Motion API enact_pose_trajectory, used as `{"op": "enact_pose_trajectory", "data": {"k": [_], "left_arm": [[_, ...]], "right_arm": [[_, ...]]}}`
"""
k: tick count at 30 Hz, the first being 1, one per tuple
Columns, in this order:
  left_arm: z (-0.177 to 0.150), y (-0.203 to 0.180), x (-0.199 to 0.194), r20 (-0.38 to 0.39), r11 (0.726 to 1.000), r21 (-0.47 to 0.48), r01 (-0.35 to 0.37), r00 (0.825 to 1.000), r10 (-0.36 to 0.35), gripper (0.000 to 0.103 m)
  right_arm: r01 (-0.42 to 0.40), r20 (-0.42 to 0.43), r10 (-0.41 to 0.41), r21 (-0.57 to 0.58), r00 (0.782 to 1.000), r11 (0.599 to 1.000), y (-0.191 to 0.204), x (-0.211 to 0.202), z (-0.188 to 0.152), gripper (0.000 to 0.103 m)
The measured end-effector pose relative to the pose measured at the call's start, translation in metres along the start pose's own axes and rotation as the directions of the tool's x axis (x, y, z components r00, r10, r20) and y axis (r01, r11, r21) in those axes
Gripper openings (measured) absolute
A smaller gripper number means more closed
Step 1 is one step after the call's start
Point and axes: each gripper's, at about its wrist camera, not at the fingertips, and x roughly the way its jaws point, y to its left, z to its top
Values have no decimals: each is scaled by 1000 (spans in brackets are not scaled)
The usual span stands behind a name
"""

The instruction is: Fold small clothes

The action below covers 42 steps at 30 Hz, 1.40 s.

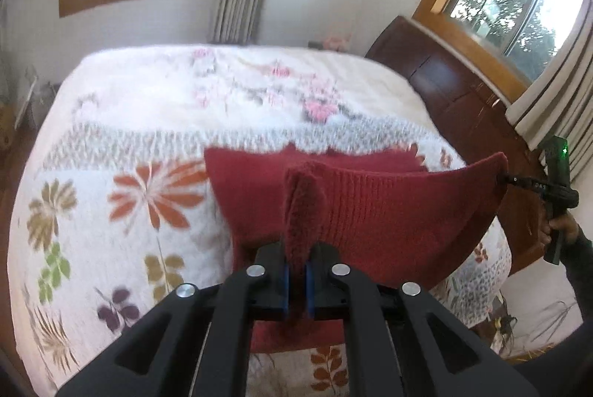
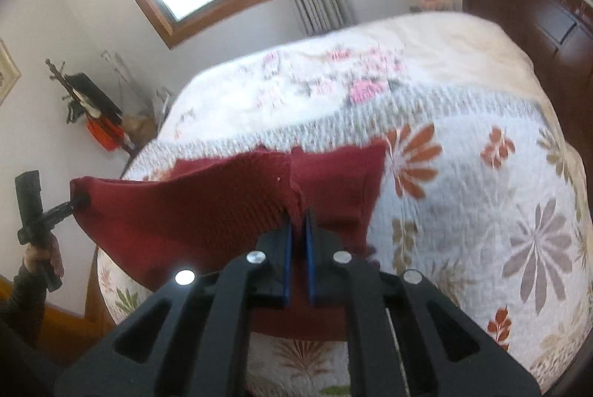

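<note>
Garment: a small dark-red knitted piece is lifted by its near edge above the bed, while its far part lies on the floral quilt toward 12 o'clock.
Left tongs: clamped on a bunched corner of the red knit, which stands up between the blue pads as a narrow ridge.
Right tongs: closed on the opposite near corner, with the fabric pinched thin between the fingers; in the left wrist view they show at 3 o'clock, gripping the tip of the knit.
Span: the edge between the two grips hangs in a shallow curve, so it is not fully taut.
Step in hand: judging by the raised near edge, this is the fold-over, carrying the near hem toward 12 o'clock onto the part resting on the quilt.
How to do it well: draw the two tongs slightly apart to take out the sag, keep them level with each other, and move both forward together so the hem lands parallel to the far edge.
Release: lower until the knit rests on itself before opening, or the corners may spring back.
Risk: the left grip holds a thick bunch, which could leave a lump at that corner.
Surroundings: dark wooden headboard at 2 o'clock, well clear of the work.
</note>
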Motion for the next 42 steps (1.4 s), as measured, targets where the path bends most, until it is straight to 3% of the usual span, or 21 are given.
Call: {"op": "enact_pose_trajectory", "data": {"k": [8, 12, 17, 25, 29, 33, 37, 39, 42], "left_arm": [[52, 20, 19, 56, 999, 7, 32, 998, -32, 6], [77, 37, 48, 43, 998, -8, 61, 997, -60, 6], [95, 80, 121, -71, 985, -134, 105, 991, -115, 6], [85, 129, 232, -275, 962, -270, 47, 953, -123, 6], [82, 142, 241, -299, 948, -315, 51, 943, -149, 6], [109, 124, 205, -203, 959, -253, 126, 962, -180, 6], [143, 115, 180, -133, 967, -202, 154, 974, -182, 6], [155, 120, 189, -135, 974, -188, 127, 979, -154, 6], [156, 135, 228, -194, 971, -219, 94, 971, -138, 6]], "right_arm": [[-13, 54, 15, -33, 998, 999, 0, 23, 56, 5], [-12, 10, 13, -24, 1000, 1000, -16, 58, 81, 5], [-1, -85, 5, 43, 996, 999, -49, 120, 102, 5], [59, -254, -34, 90, 967, 994, -87, 211, 97, 5], [64, -275, -36, 95, 961, 993, -93, 221, 98, 5], [21, -220, -4, 72, 976, 997, -78, 199, 114, 5], [14, -175, -7, 40, 984, 999, -71, 187, 139, 5], [32, -180, -21, 55, 983, 998, -79, 197, 149, 5], [63, -230, -41, 91, 972, 994, -95, 226, 152, 5]]}}
